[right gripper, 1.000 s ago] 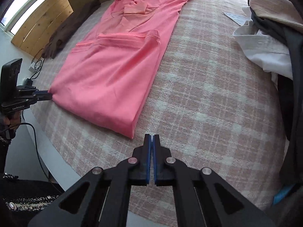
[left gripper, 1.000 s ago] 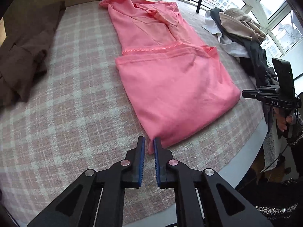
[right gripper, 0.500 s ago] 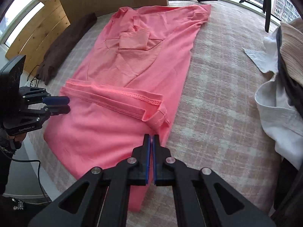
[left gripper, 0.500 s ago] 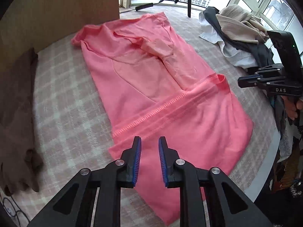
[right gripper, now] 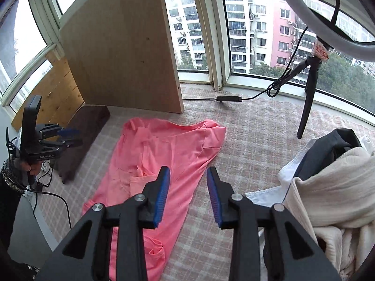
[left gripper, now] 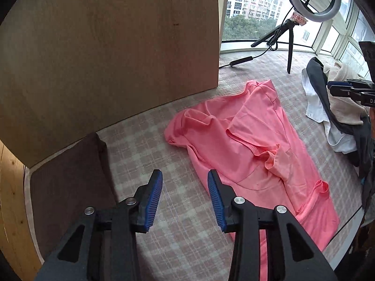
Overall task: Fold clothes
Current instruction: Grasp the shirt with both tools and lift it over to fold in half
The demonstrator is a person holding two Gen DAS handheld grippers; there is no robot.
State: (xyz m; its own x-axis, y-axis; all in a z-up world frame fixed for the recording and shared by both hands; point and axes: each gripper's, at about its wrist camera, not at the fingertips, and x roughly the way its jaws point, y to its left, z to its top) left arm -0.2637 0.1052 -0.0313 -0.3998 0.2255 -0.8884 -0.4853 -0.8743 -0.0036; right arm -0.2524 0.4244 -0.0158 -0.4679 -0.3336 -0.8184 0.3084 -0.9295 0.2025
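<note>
Risk of grabbing a single layer at the far end of the pink shirt (left gripper: 253, 145), spread flat on the checked cloth (left gripper: 145, 145) with its near hem already turned up over the body and a sleeve doubled across the chest. Both tools empty: left gripper (left gripper: 185, 196) with jaws apart and opening, nothing between them, poised over bare check just beside the shirt's left edge; right gripper (right gripper: 187, 194) likewise opening and empty, above the shirt's right edge.

Wrinkled shoulder and collar at the far end (bunched, not flat), so a pinch there likely to catch only the top ply and drag the folded sleeve loose. Uneven reach between the two tools apt to skew the next fold. Brown garment (left gripper: 70, 187) close on the left, clothes pile (right gripper: 328, 187) near on the right, tripod (right gripper: 307, 98) and its cable beyond the collar: each easy to snag with a wide sweep. Wooden board (left gripper: 105, 58) near the collar, leaving little room.
</note>
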